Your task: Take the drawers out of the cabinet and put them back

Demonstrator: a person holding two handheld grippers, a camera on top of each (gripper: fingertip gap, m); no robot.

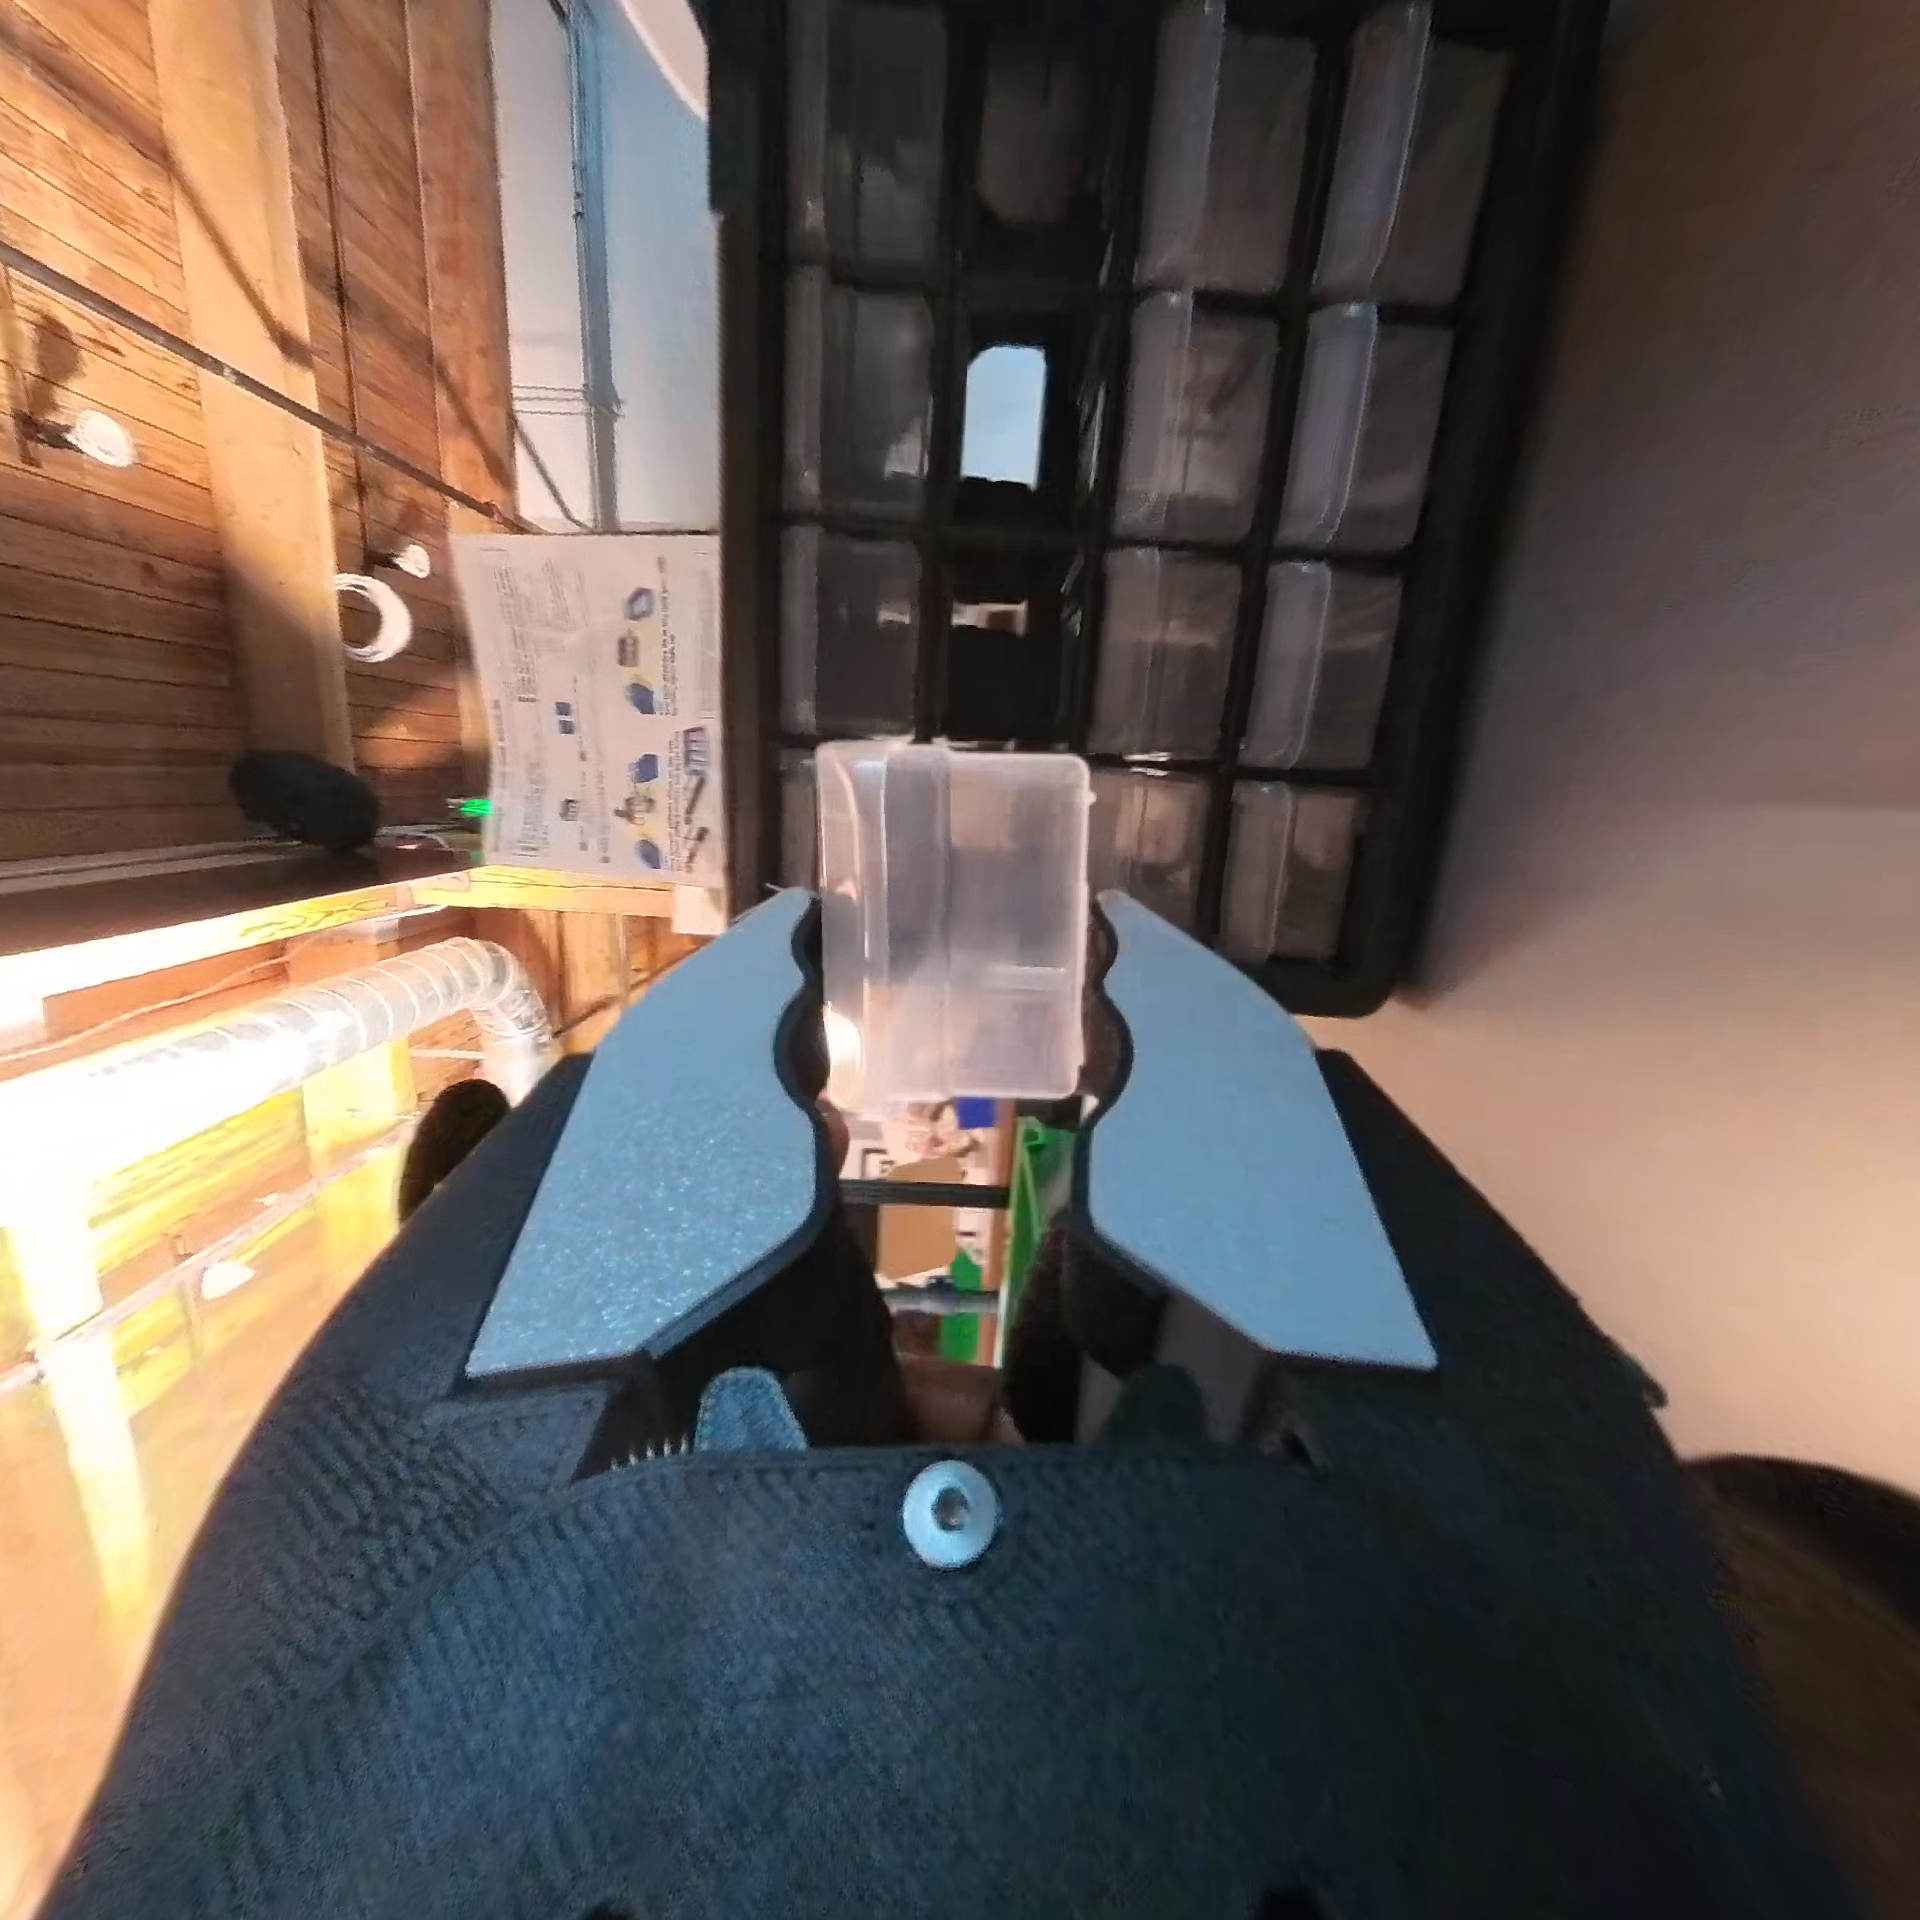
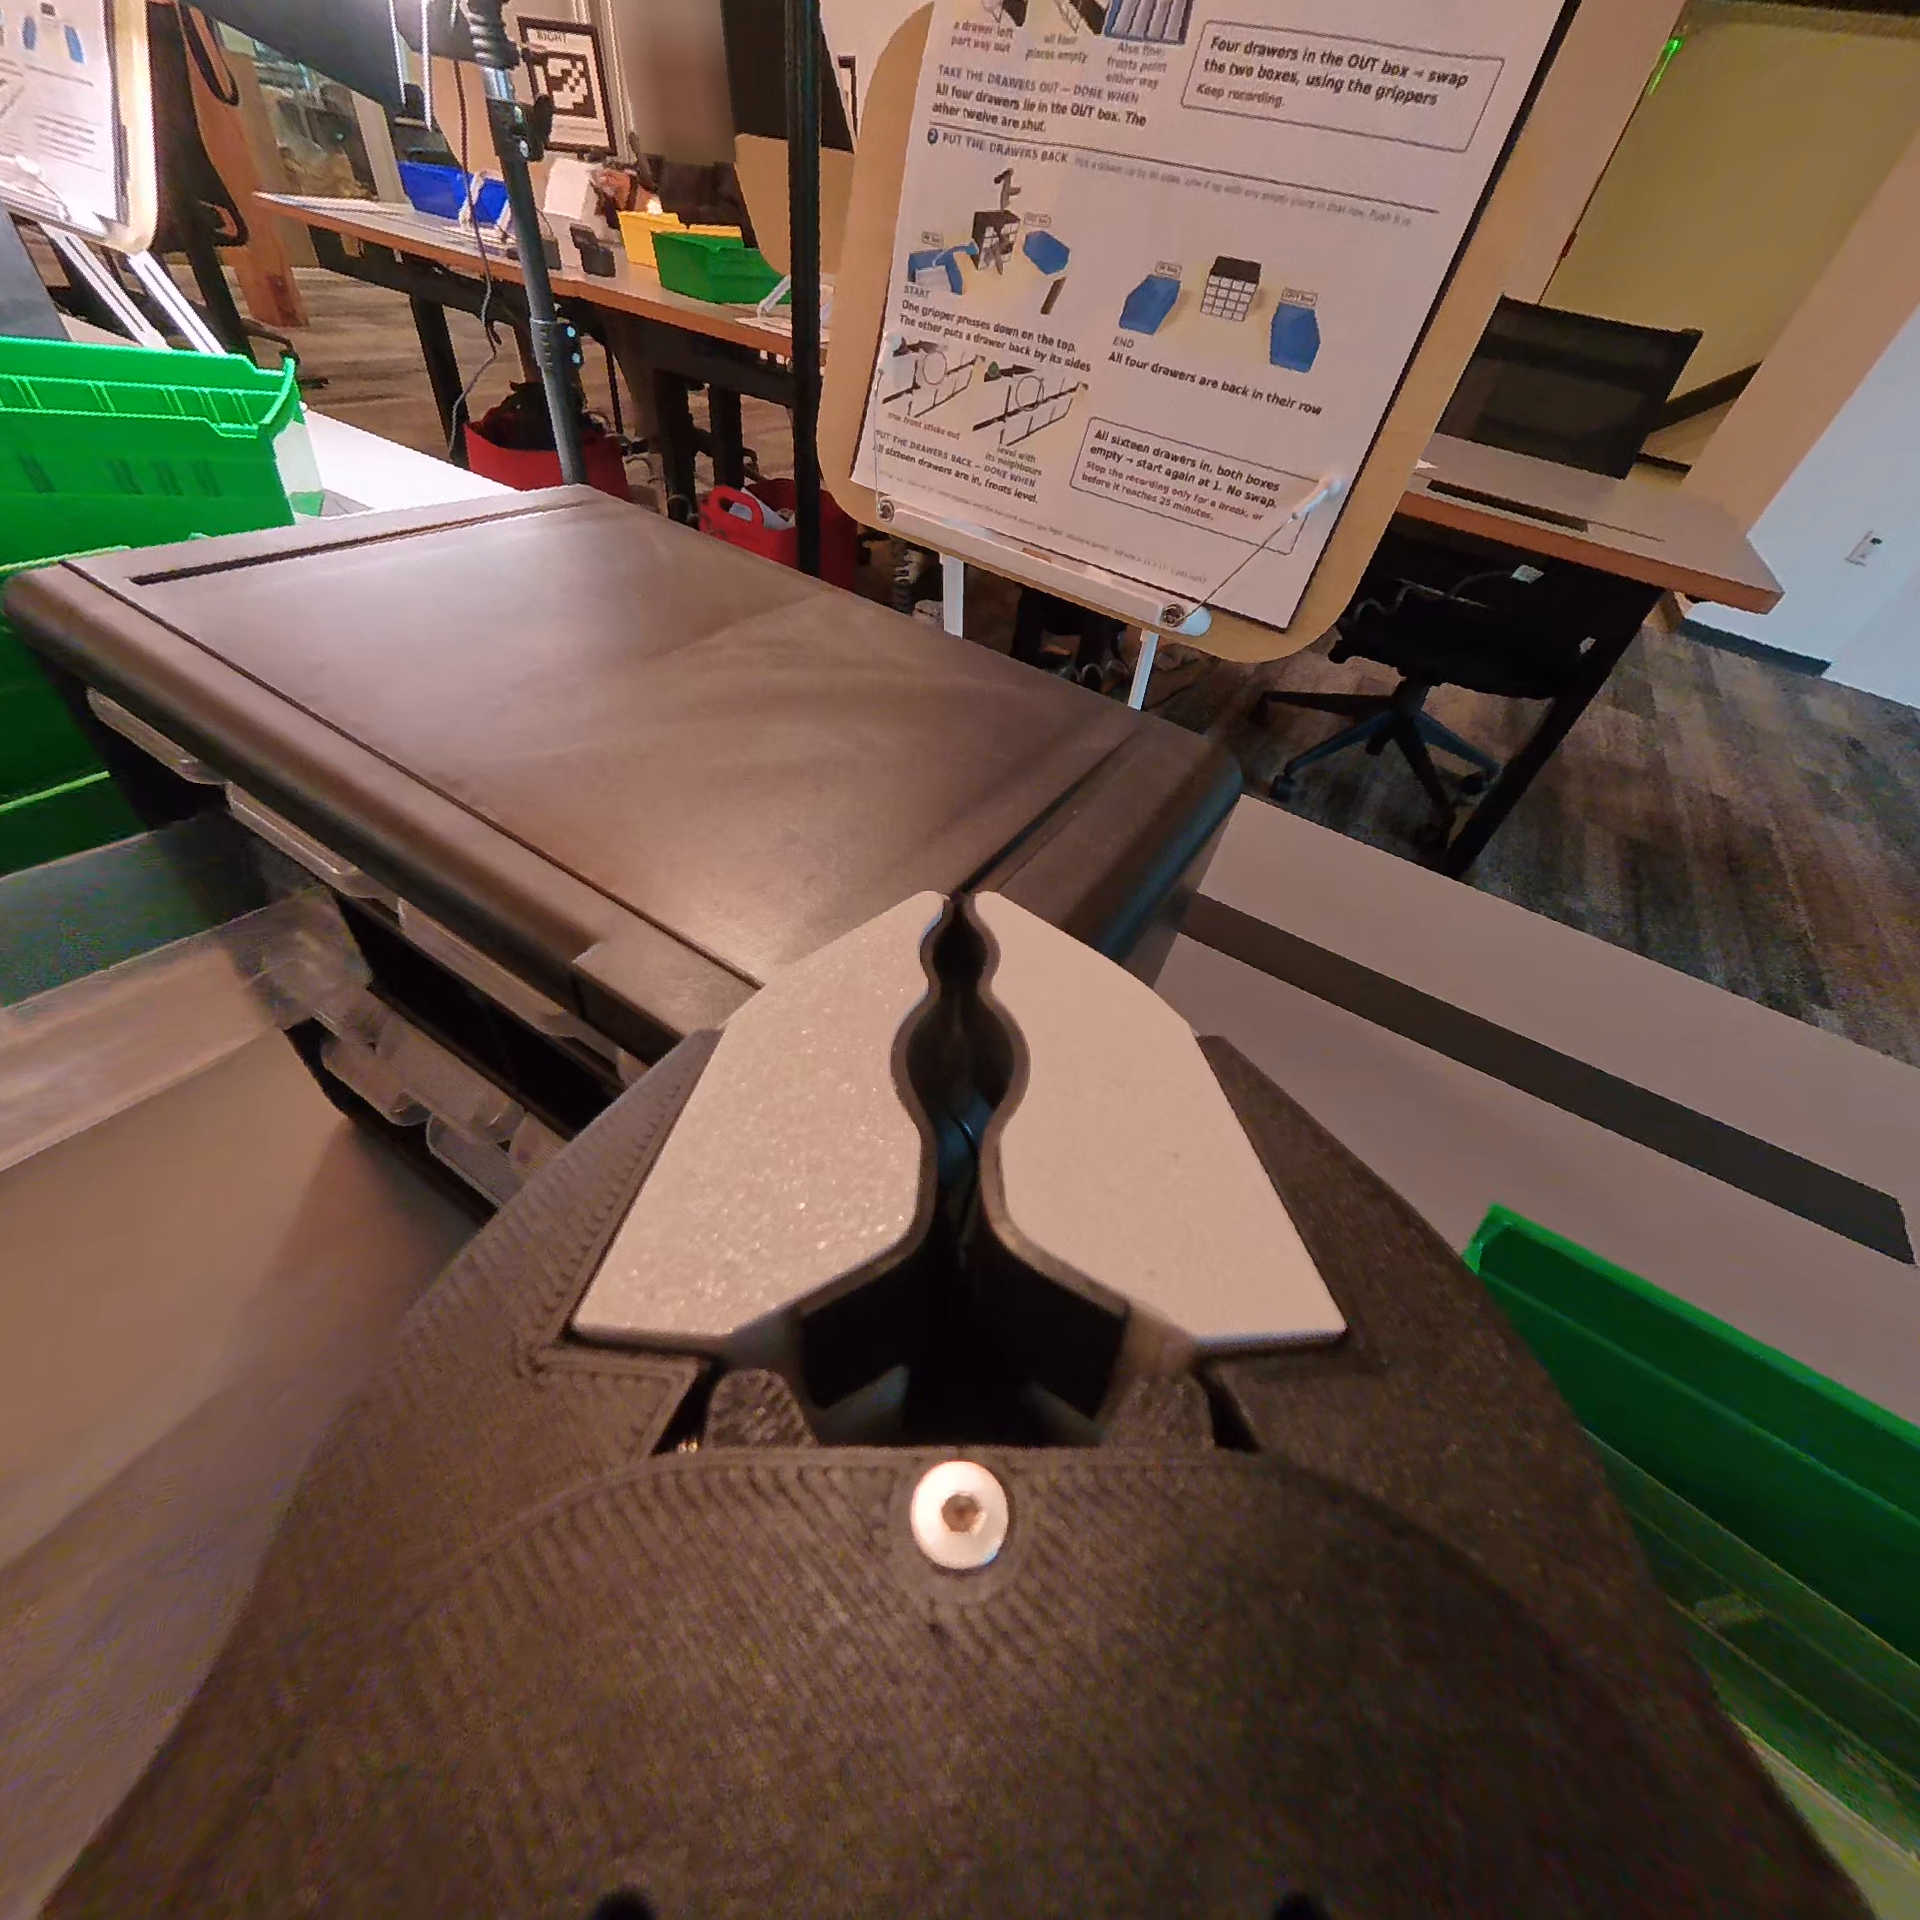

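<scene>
My left gripper [image 1: 953,914] is shut on a clear plastic drawer [image 1: 951,925], gripping it by its two sides. The drawer is held in front of the black cabinet [image 1: 1455,623], which looks turned sideways in this view. It lines up with a row of empty slots [image 1: 1003,436]; the other slots hold clear drawers [image 1: 1195,644]. I cannot tell if its far end is in a slot. My right gripper [image 2: 958,904] is shut and empty, its tips at the near corner of the cabinet top [image 2: 623,707]. A blurred clear drawer [image 2: 208,966] shows at the left by the cabinet front.
A green bin [image 2: 135,447] stands left of the cabinet and another green bin [image 2: 1714,1455] at the near right on the white table [image 2: 1455,1091]. An instruction board [image 2: 1164,312] on a stand is behind the cabinet. Desks and chairs lie farther back.
</scene>
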